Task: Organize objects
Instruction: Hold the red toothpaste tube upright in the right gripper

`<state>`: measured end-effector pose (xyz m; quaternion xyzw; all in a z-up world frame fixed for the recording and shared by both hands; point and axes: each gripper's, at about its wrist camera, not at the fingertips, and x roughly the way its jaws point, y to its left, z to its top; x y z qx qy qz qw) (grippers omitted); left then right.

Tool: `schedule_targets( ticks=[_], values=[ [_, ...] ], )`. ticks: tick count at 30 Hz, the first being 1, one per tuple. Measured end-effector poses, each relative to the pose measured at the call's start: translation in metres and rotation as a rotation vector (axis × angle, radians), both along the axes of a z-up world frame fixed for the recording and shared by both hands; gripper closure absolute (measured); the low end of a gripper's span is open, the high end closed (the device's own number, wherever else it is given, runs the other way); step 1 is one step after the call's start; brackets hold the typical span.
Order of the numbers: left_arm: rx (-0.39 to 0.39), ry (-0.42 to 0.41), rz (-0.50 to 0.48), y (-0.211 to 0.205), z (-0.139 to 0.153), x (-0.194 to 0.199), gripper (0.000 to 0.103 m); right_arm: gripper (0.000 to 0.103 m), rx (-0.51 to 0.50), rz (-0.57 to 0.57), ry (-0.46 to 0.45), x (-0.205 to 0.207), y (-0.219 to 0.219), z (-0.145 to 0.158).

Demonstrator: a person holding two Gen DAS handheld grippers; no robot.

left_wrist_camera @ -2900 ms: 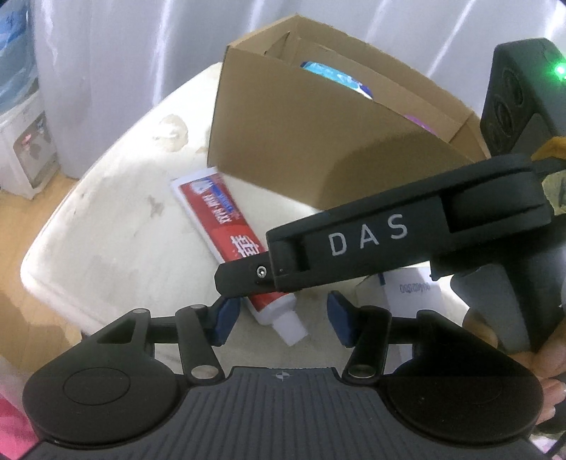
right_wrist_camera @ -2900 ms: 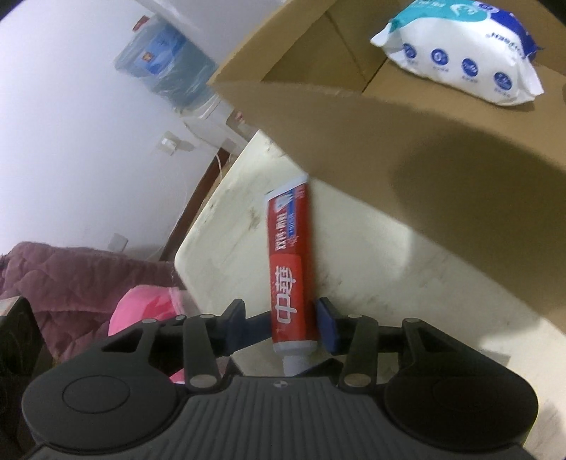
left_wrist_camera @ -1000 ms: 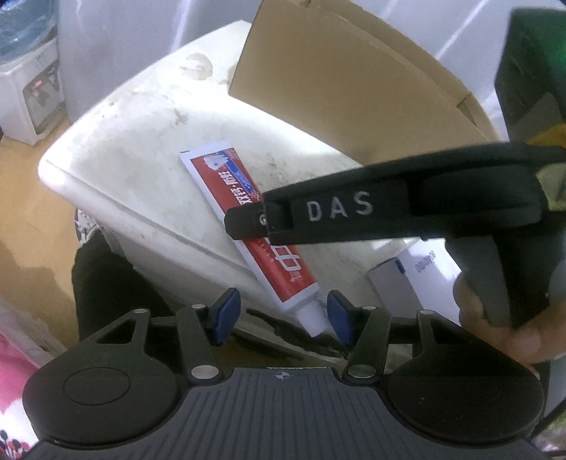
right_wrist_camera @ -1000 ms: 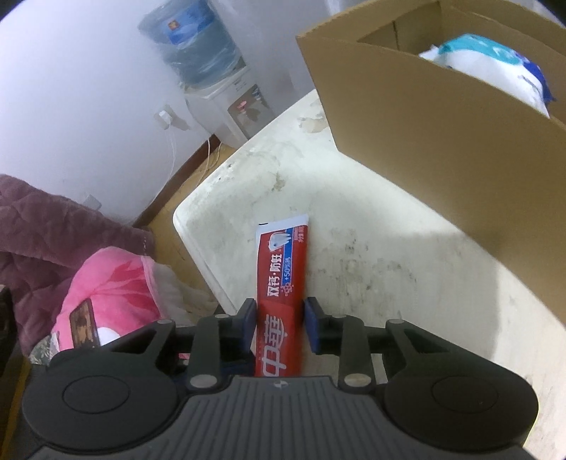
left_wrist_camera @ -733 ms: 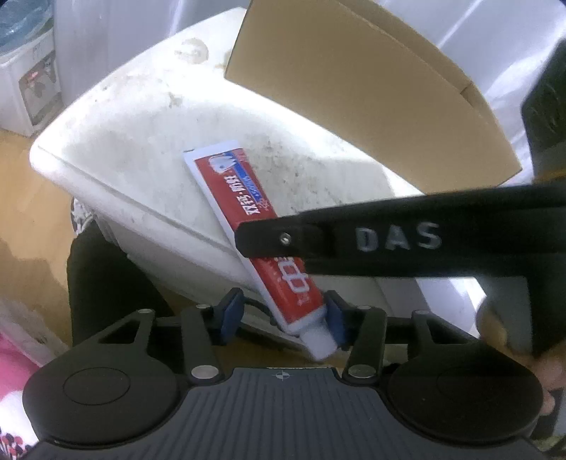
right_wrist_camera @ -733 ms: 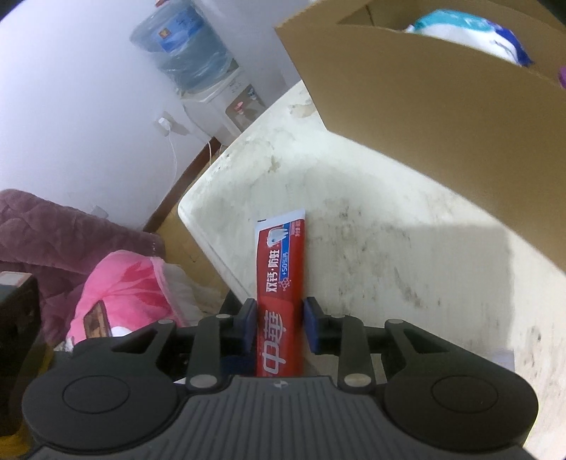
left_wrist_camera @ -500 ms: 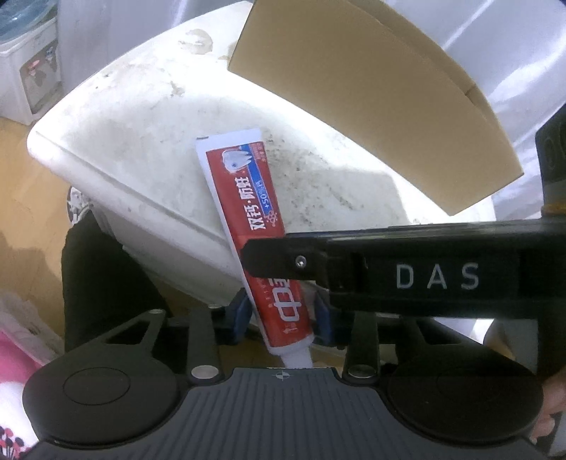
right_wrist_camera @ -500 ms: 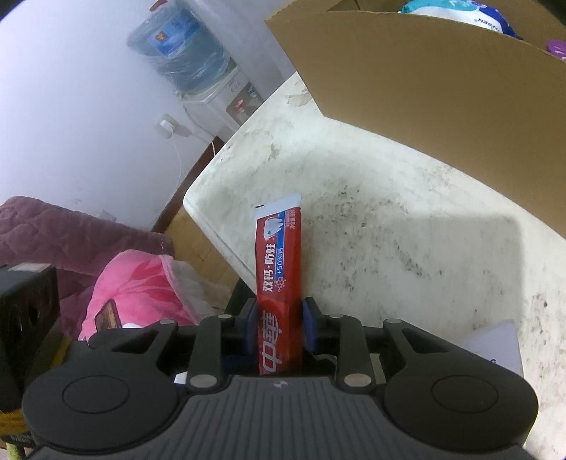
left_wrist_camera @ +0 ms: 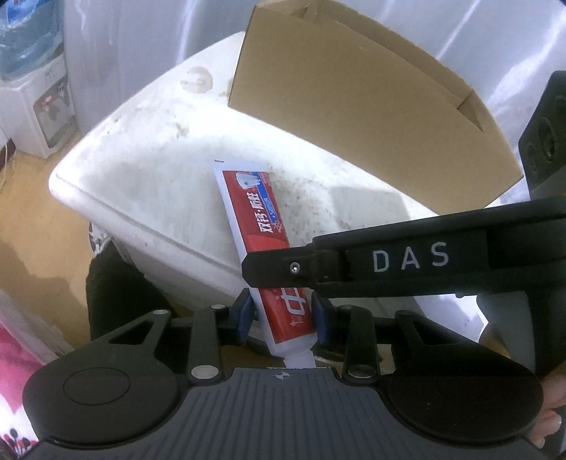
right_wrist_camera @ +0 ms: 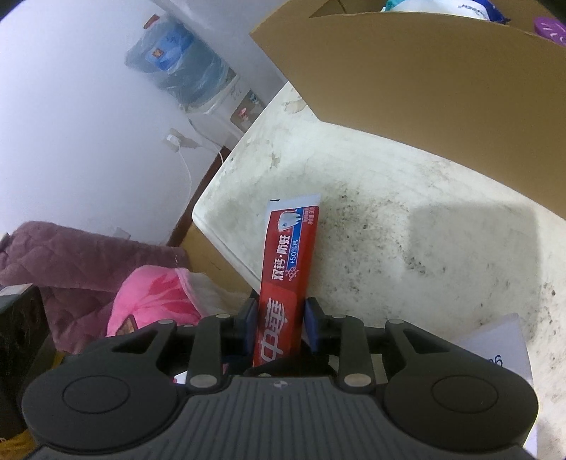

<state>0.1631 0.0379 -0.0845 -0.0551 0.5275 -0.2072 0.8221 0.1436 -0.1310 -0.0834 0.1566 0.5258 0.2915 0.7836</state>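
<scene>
Left wrist view: the left tool (left_wrist_camera: 283,315) has its two blue pads closed against the cap end of a red and white toothpaste tube (left_wrist_camera: 260,226). The tube's white cap points back toward the camera, and its flat crimped end reaches forward over the near edge of a stained white counter (left_wrist_camera: 169,170). Crossing the tube from the right is the black arm of the right tool (left_wrist_camera: 279,270), printed with the letters DAS, which meets the tube just ahead of the left pads. A brown cardboard box (left_wrist_camera: 353,102) stands on the counter beyond the tube, well apart from it. A water dispenser (left_wrist_camera: 33,81) stands on the floor at the far left.

Right wrist view: the right tool (right_wrist_camera: 281,322) grips the same toothpaste tube (right_wrist_camera: 286,262) between its blue pads, which press on both sides of the red body. The tube rises straight ahead, its crimped end over the counter (right_wrist_camera: 406,212) near the corner. The cardboard box (right_wrist_camera: 442,74) fills the upper right, with a white wipes packet (right_wrist_camera: 449,9) and something purple showing over its rim. A white carton (right_wrist_camera: 502,350) lies on the counter at the lower right. A pink bundle (right_wrist_camera: 155,297) and a dark purple blanket (right_wrist_camera: 70,254) lie below the counter on the left, and the water dispenser (right_wrist_camera: 198,81) stands against the wall.
</scene>
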Motion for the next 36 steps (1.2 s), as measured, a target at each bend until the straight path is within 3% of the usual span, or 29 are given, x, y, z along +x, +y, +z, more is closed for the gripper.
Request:
schedule_targets(
  ticks=[36],
  values=[
    [0.041,-0.133,-0.007,-0.015,0.039,-0.004,0.069,0.071,0.111,-0.056,-0.037,0.002,-0.021,0.025]
  ],
)
